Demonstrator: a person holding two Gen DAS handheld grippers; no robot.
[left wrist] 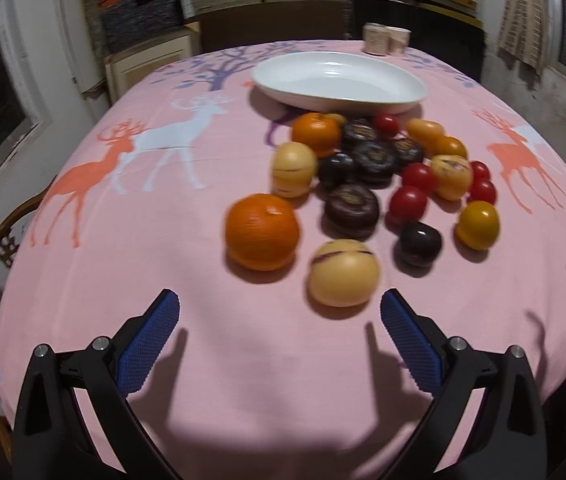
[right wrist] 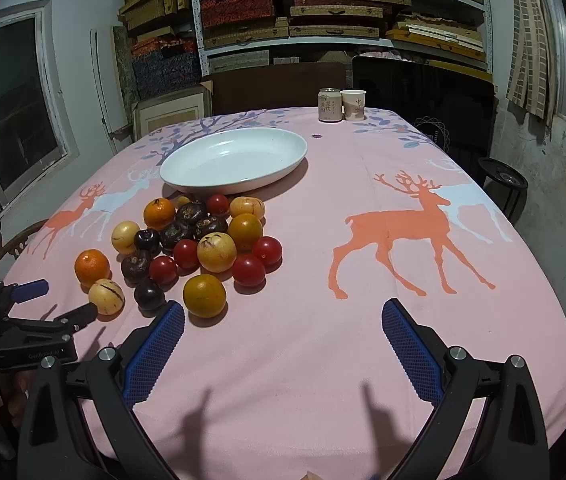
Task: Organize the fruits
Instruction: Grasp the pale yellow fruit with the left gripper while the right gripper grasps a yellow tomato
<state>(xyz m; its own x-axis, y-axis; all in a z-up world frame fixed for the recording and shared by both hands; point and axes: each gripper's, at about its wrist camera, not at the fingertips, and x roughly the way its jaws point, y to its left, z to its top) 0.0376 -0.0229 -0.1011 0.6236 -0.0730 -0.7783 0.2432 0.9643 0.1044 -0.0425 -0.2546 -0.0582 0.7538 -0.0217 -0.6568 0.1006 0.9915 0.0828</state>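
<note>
Right wrist view: five red tomatoes (right wrist: 248, 270), two oranges (right wrist: 91, 267), one white dish (right wrist: 234, 160). Left gripper (left wrist: 281, 314) and right gripper (right wrist: 283, 322) both gape wide, holding nothing.

A pink tablecloth (right wrist: 323, 320) printed with orange and white deer covers the table. At the far edge a drink can (right wrist: 329, 105) stands touching a paper cup (right wrist: 353, 105) on its right. Behind, shelves (right wrist: 339, 4) hold stacked flat boxes; a window (right wrist: 15, 112) sits far left.

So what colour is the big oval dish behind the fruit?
White oval ceramic dish, plain; clearest in the right wrist view.
</note>
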